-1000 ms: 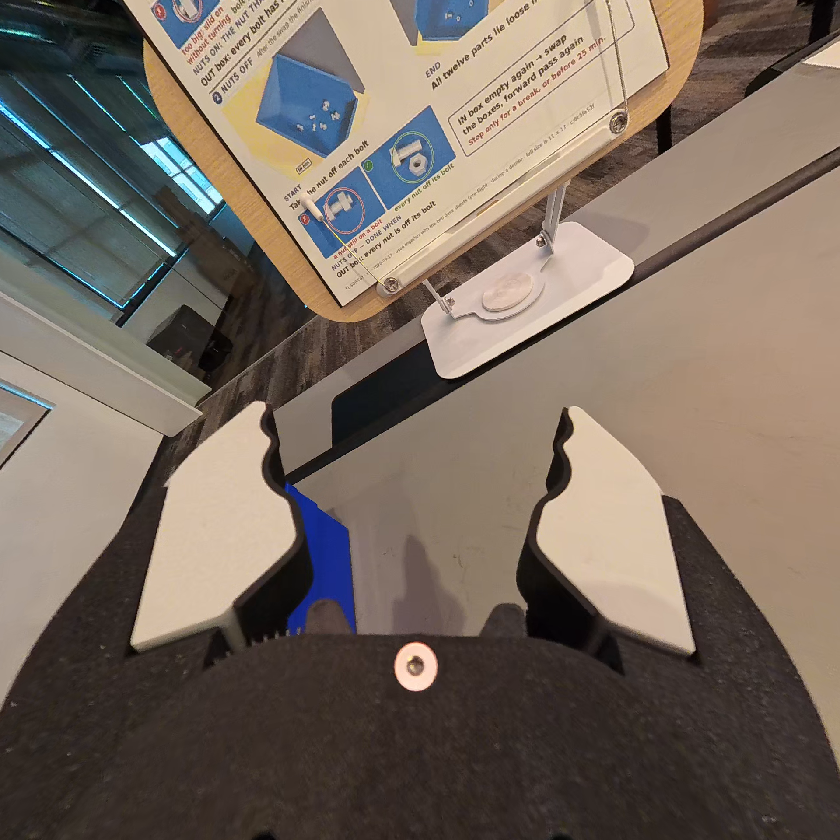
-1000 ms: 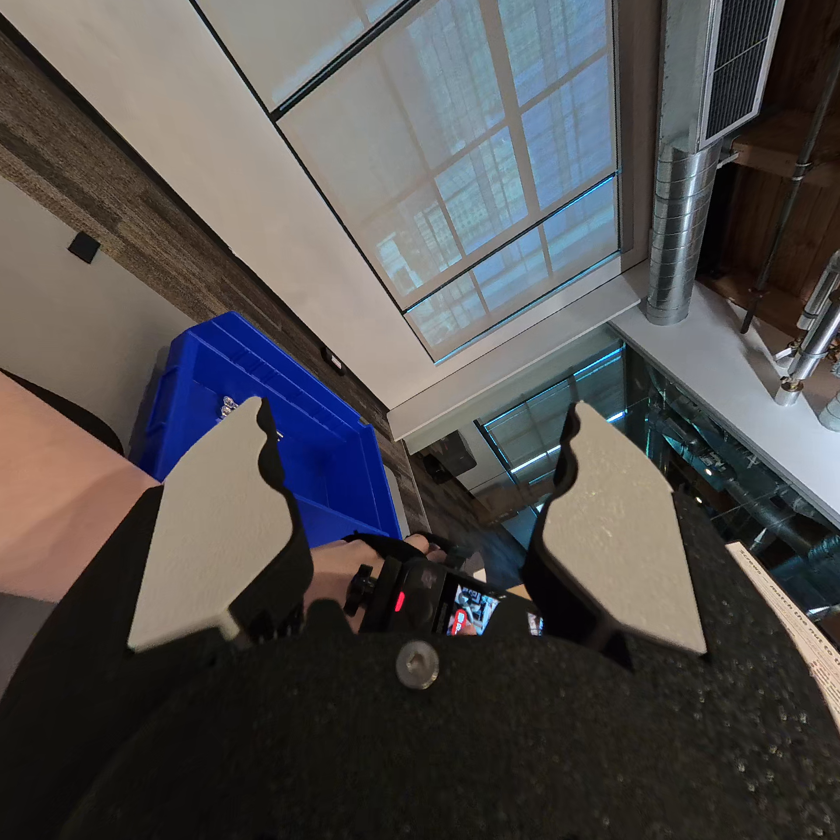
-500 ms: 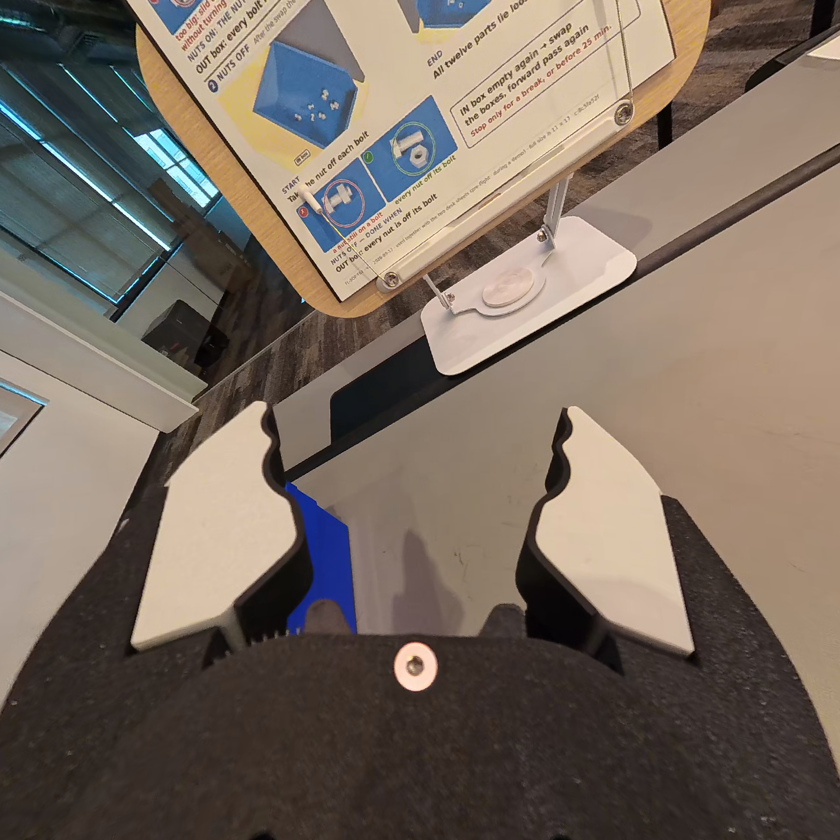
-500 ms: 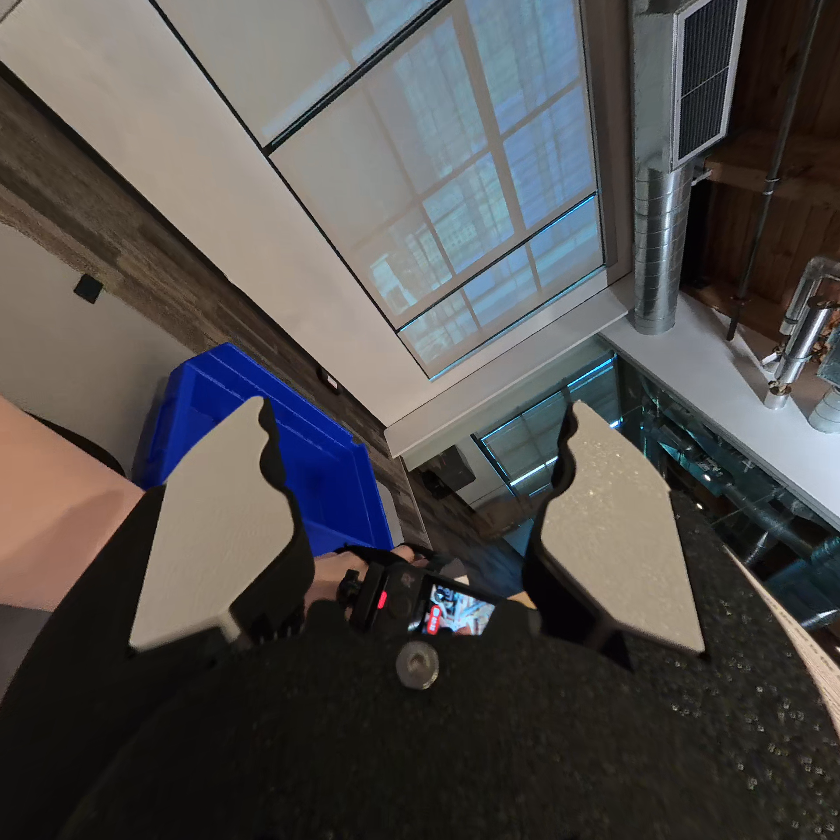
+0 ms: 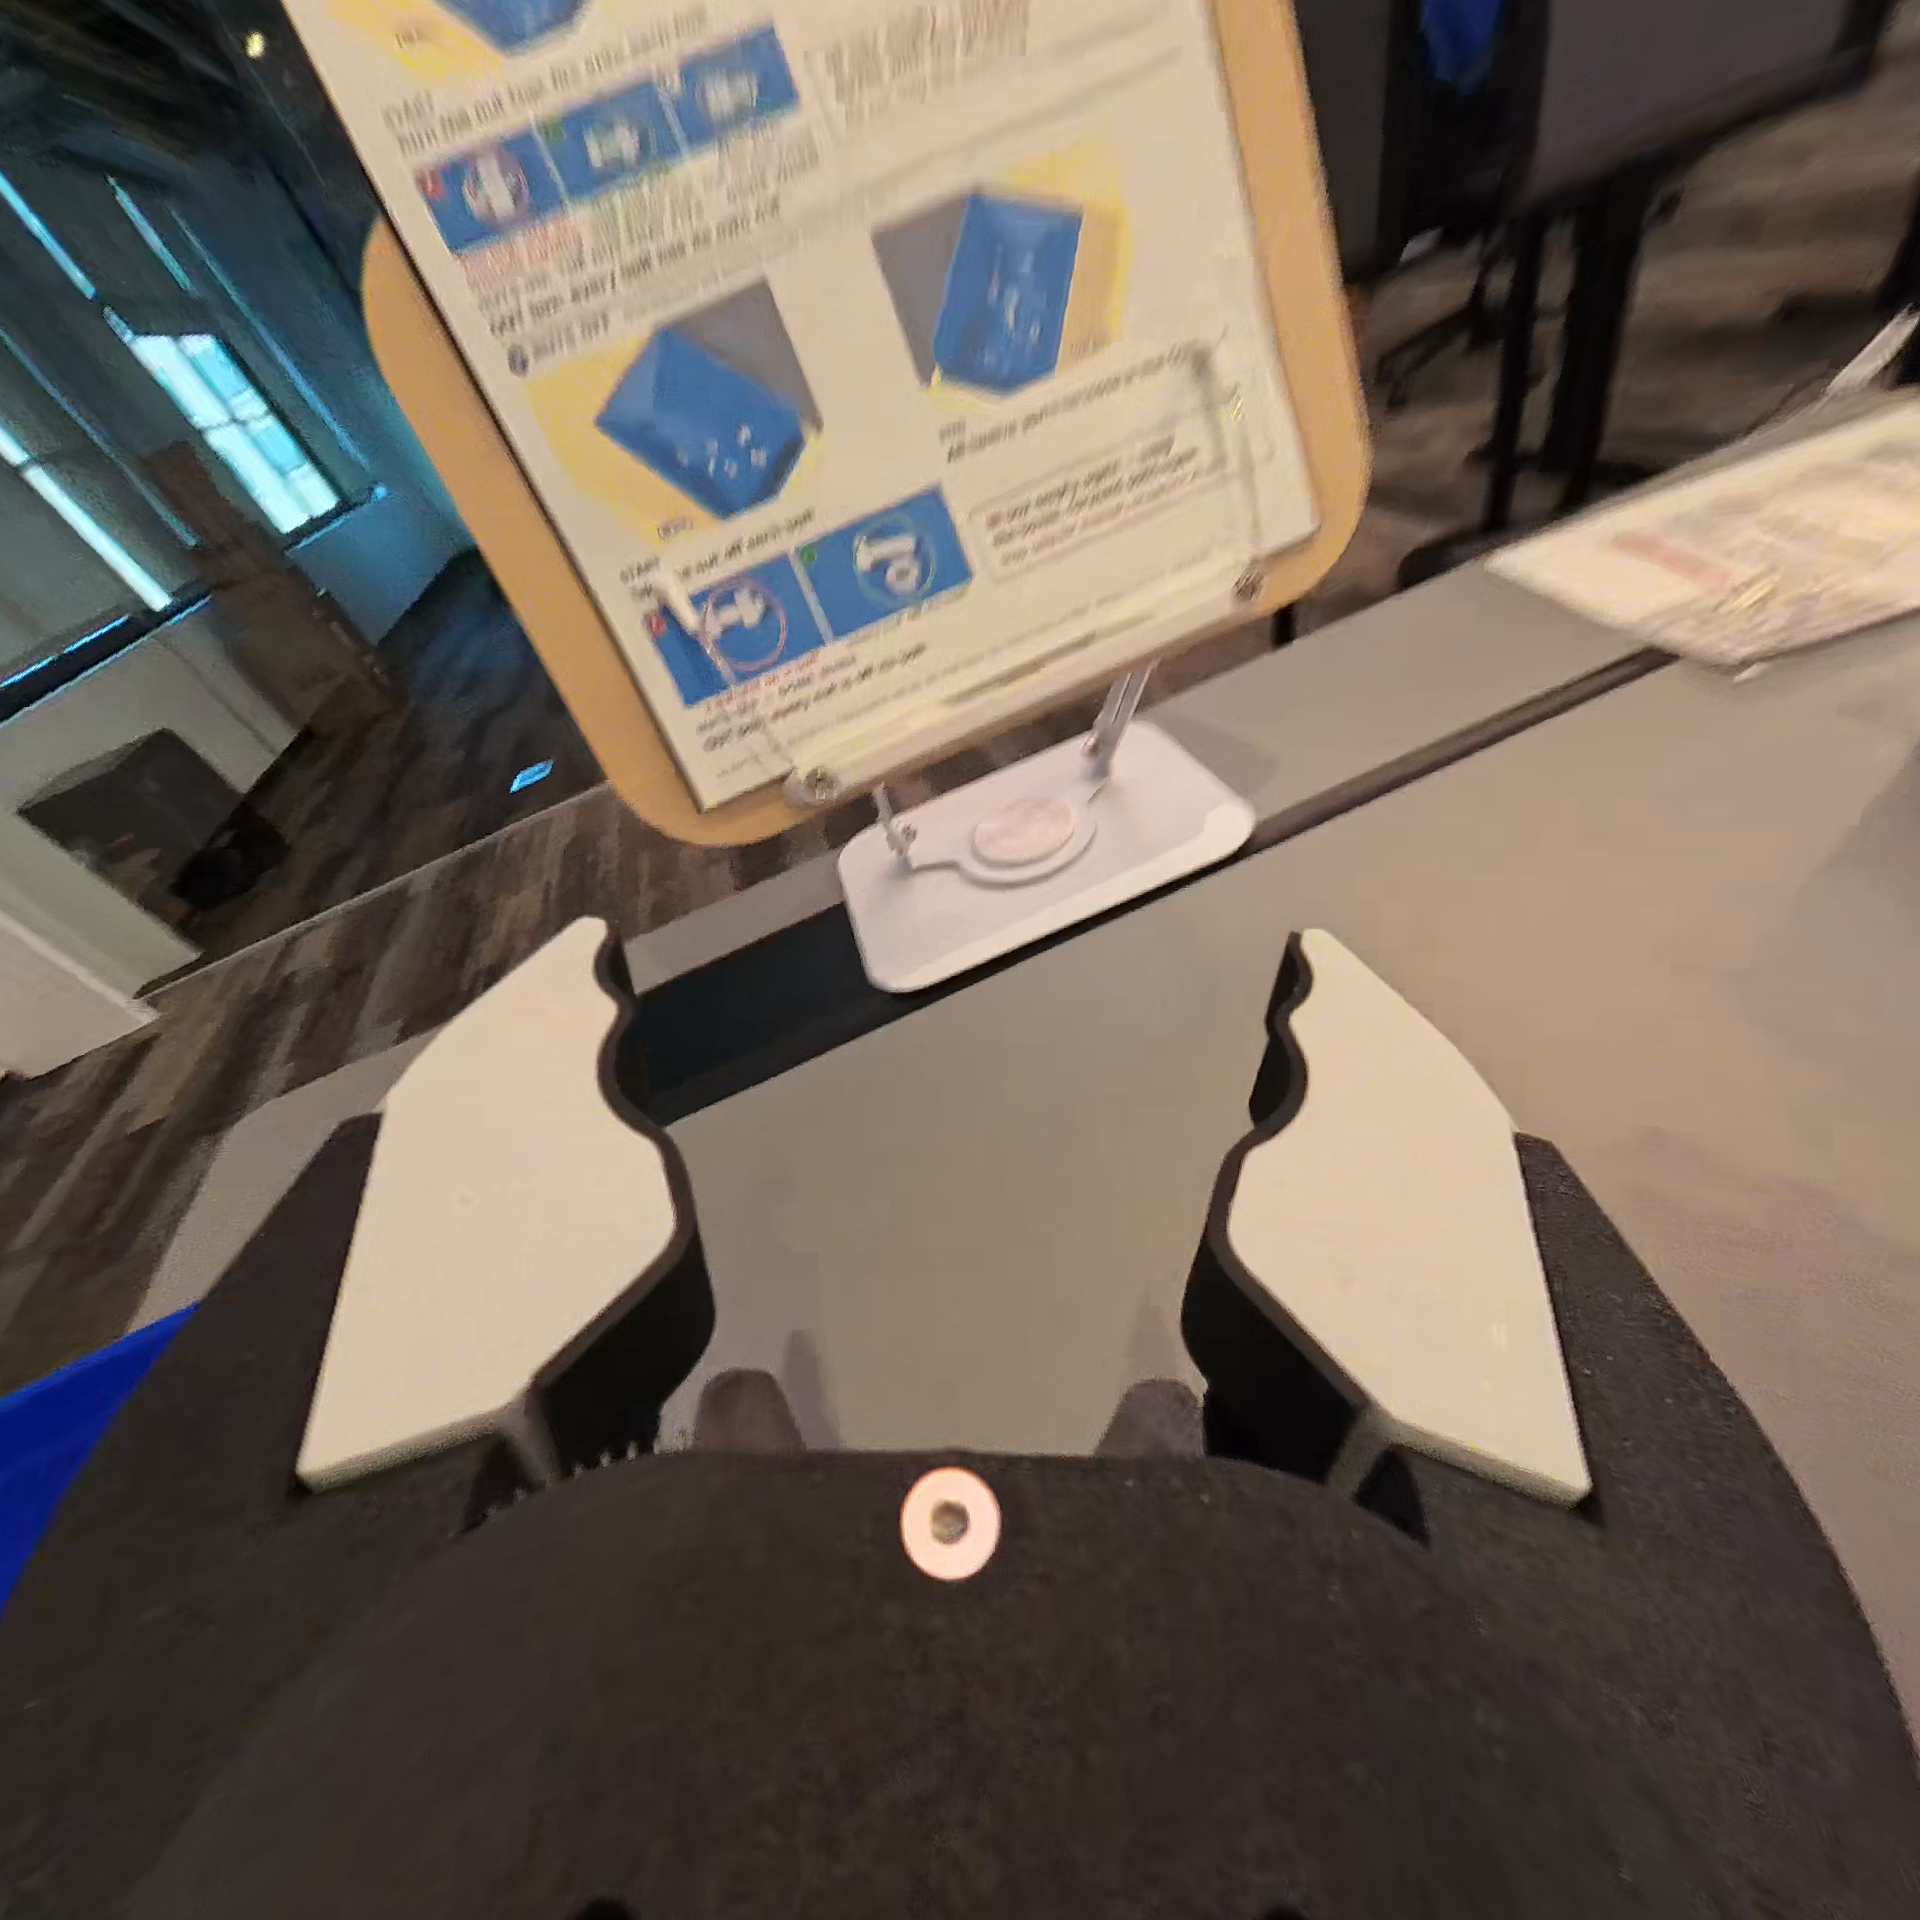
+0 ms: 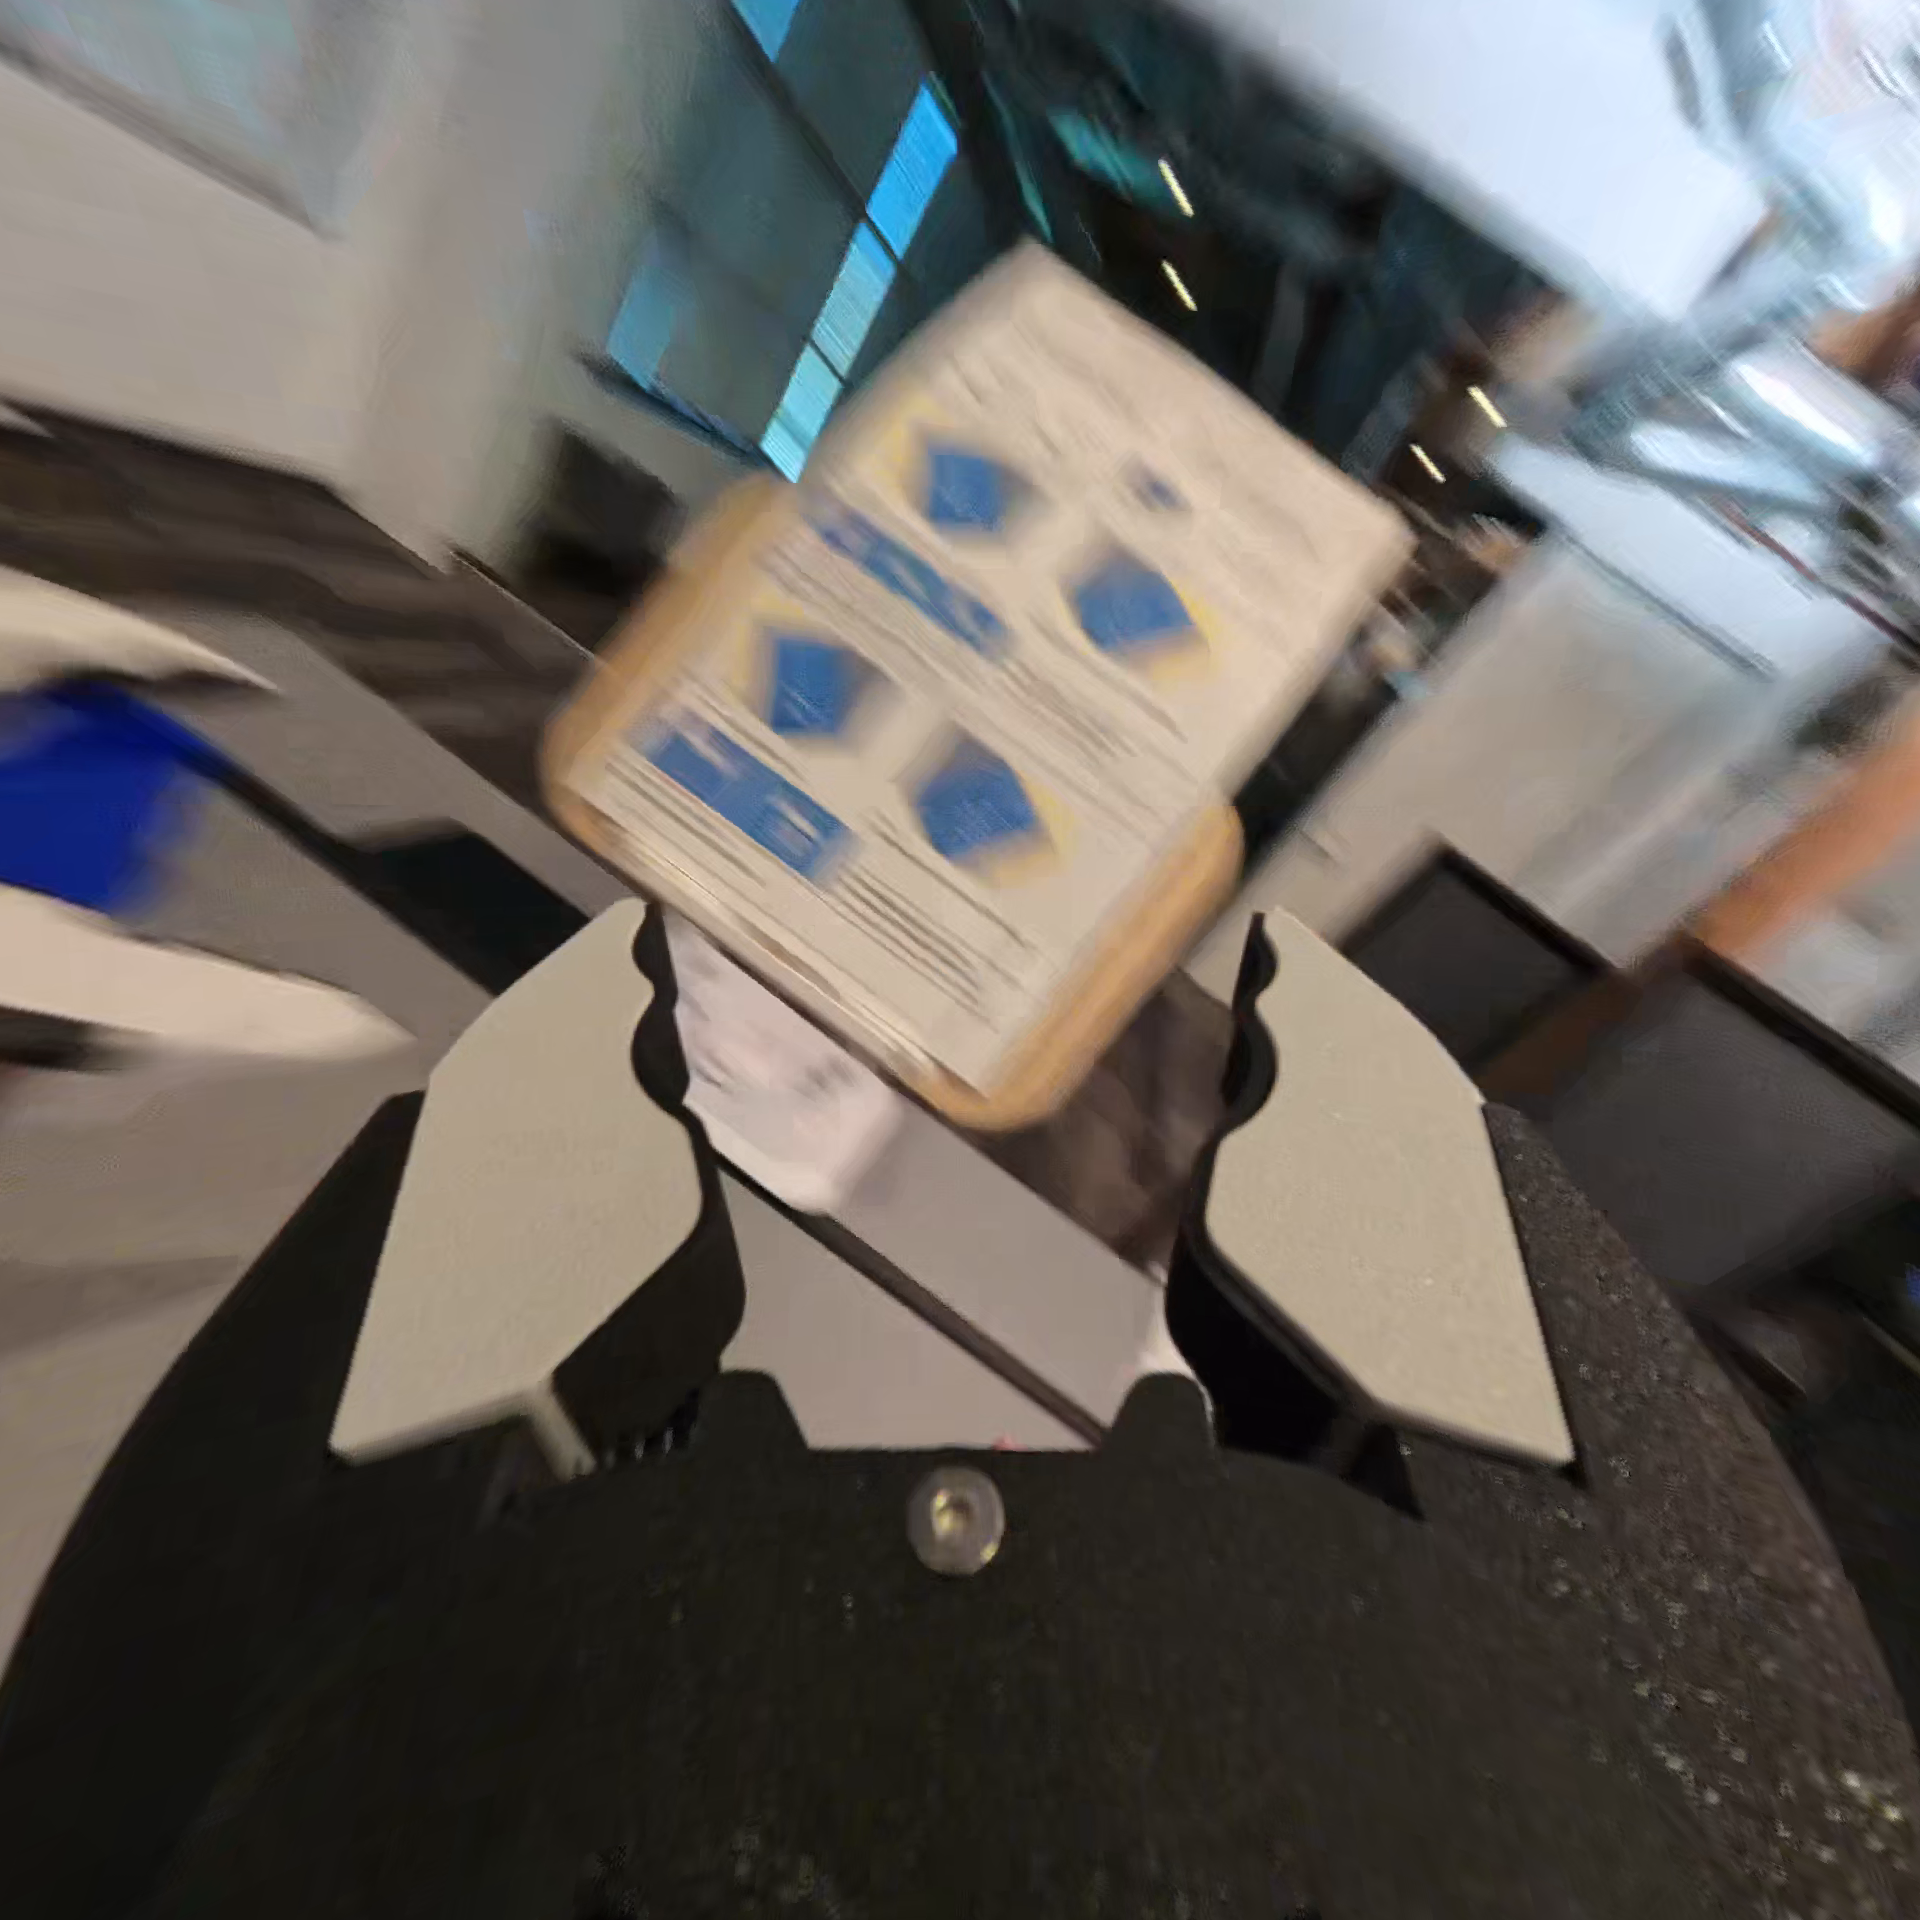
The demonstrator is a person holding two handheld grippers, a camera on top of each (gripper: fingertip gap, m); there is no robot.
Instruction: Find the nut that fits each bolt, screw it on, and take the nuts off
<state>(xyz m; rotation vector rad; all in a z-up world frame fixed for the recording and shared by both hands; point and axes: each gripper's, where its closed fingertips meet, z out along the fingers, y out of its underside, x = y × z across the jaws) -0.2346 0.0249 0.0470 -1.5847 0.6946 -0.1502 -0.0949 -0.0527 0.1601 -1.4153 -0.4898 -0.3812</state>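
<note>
Left wrist view: the left hand-held gripper [image 5: 951, 1049] hangs over a bare stretch of the grey table [image 5: 1558, 1039], its two pale fingers [image 5: 499, 1226] spread wide with nothing between them. Beyond the fingertips a printed instruction sheet [image 5: 883, 343] rests on a tan board [image 5: 1335, 416], tilted back on a white metal stand [image 5: 1039, 894] whose base sits at the table's far edge. The top of the sheet is cut off by the frame, and its print is smeared. A corner of a blue bin [image 5: 73, 1423] shows at the lower left, mostly hidden behind the gripper body; what it holds cannot be seen. Loose papers [image 5: 1745, 551] lie on the table at the far right, blurred.

Right wrist view: the right hand-held gripper [image 6: 951, 1029] is likewise open and empty. The whole view is heavily motion-blurred. The sheet [image 6: 997, 675] on its board appears above the gap between the fingers, its lower edge partly hidden behind the fingertips. A blue smear at the left edge is the bin [image 6: 83, 800], cut off by the frame.

No bolt or nut can be made out in either view; if any lie in the bin, they are hidden.
</note>
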